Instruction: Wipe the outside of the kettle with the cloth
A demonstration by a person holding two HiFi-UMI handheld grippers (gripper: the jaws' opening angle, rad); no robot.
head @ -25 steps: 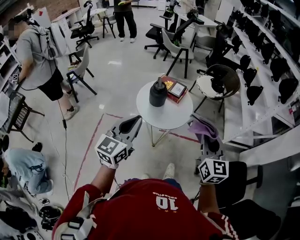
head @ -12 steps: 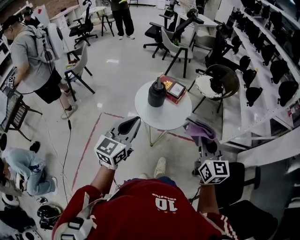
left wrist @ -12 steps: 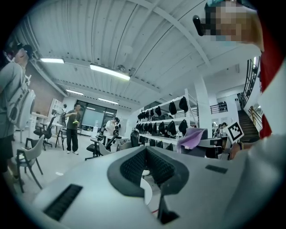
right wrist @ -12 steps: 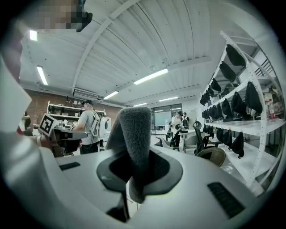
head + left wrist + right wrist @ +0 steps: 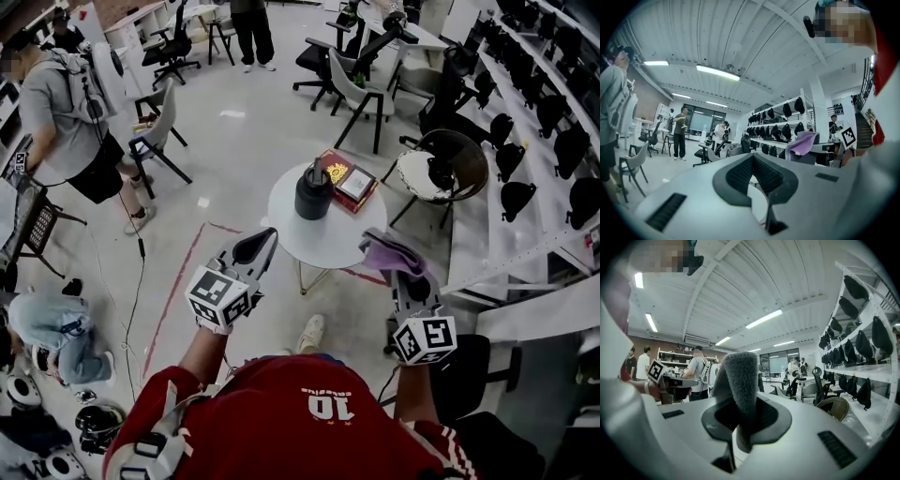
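Observation:
A dark kettle (image 5: pixel 314 191) stands upright on a small round white table (image 5: pixel 330 246) ahead of me. My left gripper (image 5: pixel 255 247) hovers short of the table's near left edge, jaws together with nothing between them (image 5: pixel 753 161). My right gripper (image 5: pixel 397 267) is held at the table's near right edge, shut on a purple cloth (image 5: pixel 392 252) that drapes over its jaws. That cloth (image 5: pixel 739 380) stands up between the jaws in the right gripper view and also shows in the left gripper view as the purple cloth (image 5: pixel 801 143). Both grippers are well apart from the kettle.
A red box (image 5: pixel 349 181) lies on the table behind the kettle. A round chair (image 5: pixel 441 169) stands at the right, with shelves of dark gear (image 5: pixel 553 141) beyond it. Office chairs (image 5: pixel 361 89) stand behind the table, a person in grey (image 5: pixel 70 103) at the left. Red tape (image 5: pixel 178 291) marks the floor.
I have stepped a little closer to the table, and both grippers have come forward with me. The right gripper with the cloth now reaches the table's edge. The grips are unchanged.

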